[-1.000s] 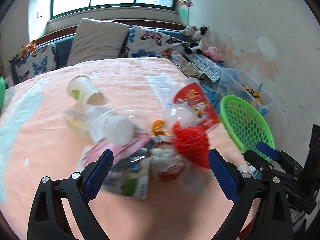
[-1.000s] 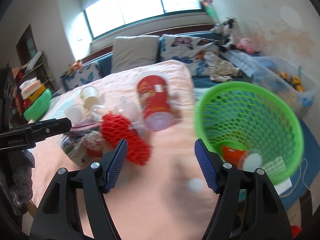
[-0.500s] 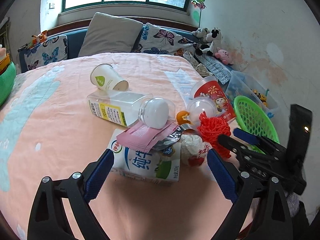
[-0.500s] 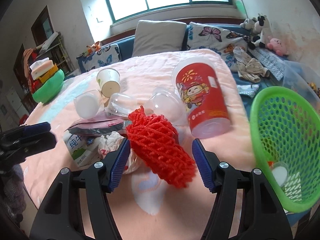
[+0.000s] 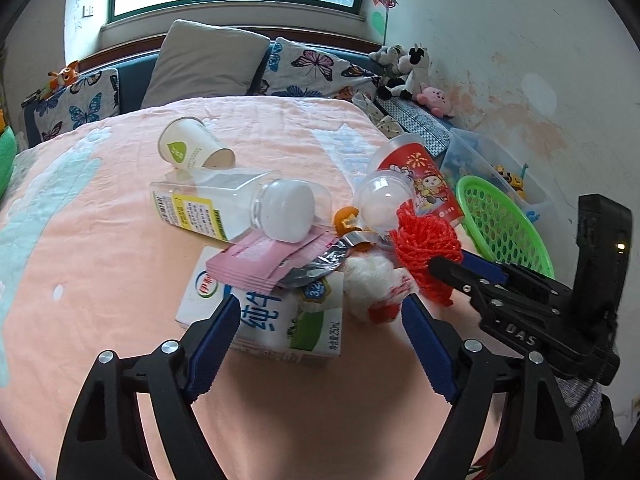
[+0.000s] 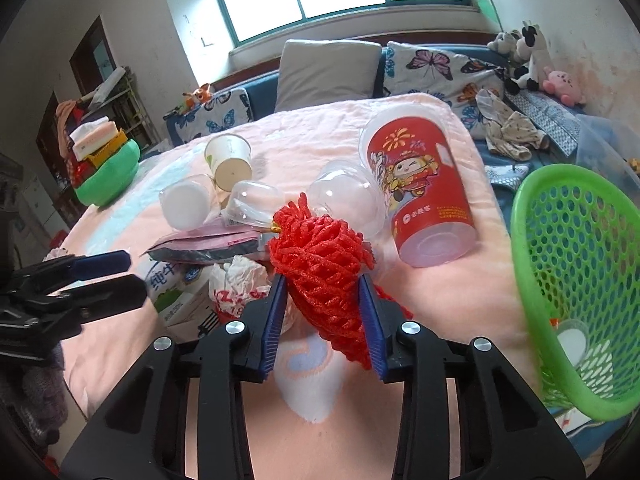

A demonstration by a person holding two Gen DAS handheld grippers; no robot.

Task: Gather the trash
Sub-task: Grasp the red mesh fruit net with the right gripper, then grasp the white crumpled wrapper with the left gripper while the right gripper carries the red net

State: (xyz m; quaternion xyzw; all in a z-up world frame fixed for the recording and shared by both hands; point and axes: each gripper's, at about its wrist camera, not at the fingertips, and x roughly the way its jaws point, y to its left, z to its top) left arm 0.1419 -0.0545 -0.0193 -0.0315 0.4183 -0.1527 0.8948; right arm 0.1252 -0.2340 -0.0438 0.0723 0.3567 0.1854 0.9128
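A pile of trash lies on the pink bed. My right gripper [image 6: 323, 312] is shut on a red foam fruit net [image 6: 320, 264], which also shows in the left wrist view [image 5: 426, 246]. My left gripper [image 5: 320, 330] is open and empty, just in front of a milk carton [image 5: 264, 312]. Around it lie a pink wrapper [image 5: 264, 258], a crumpled white paper [image 5: 370, 280], a clear bottle with a white cap [image 5: 224, 210], a paper cup [image 5: 188, 150], a clear dome lid [image 5: 380, 200] and a red cup [image 6: 420, 188]. The green basket [image 6: 576, 256] stands at the right.
The basket holds a few small pieces of trash [image 6: 572, 340]. Pillows [image 5: 204, 60] and a blue couch line the far edge of the bed. Plush toys [image 5: 404, 68] and a clear storage bin [image 5: 492, 164] stand along the right wall. A green bowl with stacked items [image 6: 104, 168] stands at the left.
My right gripper has closed its fingers onto the red foam net. My left gripper has moved in closer to the milk carton and stays open.
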